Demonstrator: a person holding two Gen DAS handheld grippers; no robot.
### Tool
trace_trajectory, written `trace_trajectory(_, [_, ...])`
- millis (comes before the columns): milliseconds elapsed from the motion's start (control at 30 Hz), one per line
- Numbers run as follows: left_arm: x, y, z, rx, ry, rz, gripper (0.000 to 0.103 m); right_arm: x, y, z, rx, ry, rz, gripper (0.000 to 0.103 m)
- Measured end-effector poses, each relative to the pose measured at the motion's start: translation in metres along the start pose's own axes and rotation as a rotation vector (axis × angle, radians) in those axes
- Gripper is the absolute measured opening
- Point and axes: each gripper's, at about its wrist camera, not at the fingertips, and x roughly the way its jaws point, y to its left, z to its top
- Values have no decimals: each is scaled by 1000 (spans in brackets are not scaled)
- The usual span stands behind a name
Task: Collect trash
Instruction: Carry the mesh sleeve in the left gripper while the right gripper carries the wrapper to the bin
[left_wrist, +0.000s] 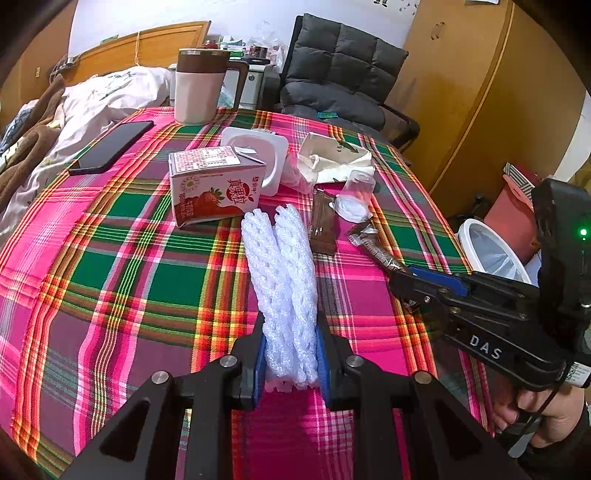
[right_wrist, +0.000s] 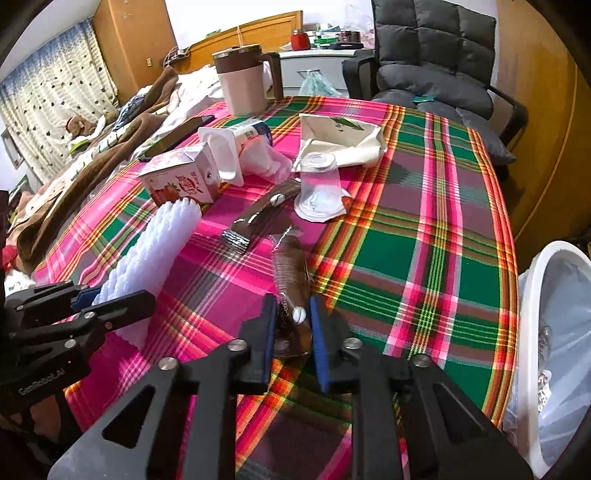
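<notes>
Two grippers are each gripping a piece of trash over the plaid tablecloth (left_wrist: 129, 266). Between the blue pads of the right gripper (right_wrist: 293, 328), a brown snack wrapper (right_wrist: 290, 266) is being pinched at its near end, the jaws pressed nearly together on the thin film; its long axis is running straight out from the jaws toward the middle of the table. The left gripper (left_wrist: 290, 354) is clamping the near end of a white foam fruit net (left_wrist: 280, 273), jaws part-way spread by the net's bulk, and the net is likewise stretching away along the fingers toward the strawberry milk carton (left_wrist: 216, 184).

Beyond both, more rubbish is lying in a cluster: an upturned clear plastic cup (right_wrist: 319, 186), a second brown wrapper (right_wrist: 258, 218), a white yogurt tub (right_wrist: 225, 155) and a crumpled tissue pack (right_wrist: 341, 142). A tall mug (right_wrist: 245, 81) and a phone (left_wrist: 110, 147) are standing farther back.

What the coming move turns on, judging from this, is the white lined waste bin (right_wrist: 554, 332) sitting off the table's edge on the right gripper's outer side, well apart from the left one, so the right hand is the nearer to it.
</notes>
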Motion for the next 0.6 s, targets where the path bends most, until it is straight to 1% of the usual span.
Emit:
trace_trajectory(167, [-7, -5, -1, 14, -14, -12, 23, -17, -5, -2, 9, -35, -14, 18])
trace_trajectory(400, [-21, -20, -6, 40, -37, -29, 23, -47, -9, -13, 36, -80, -24, 18])
trace_trajectory(600, [-30, -36, -11, 67, -46, -40, 23, -60, -8, -17, 52, -104, -38, 18])
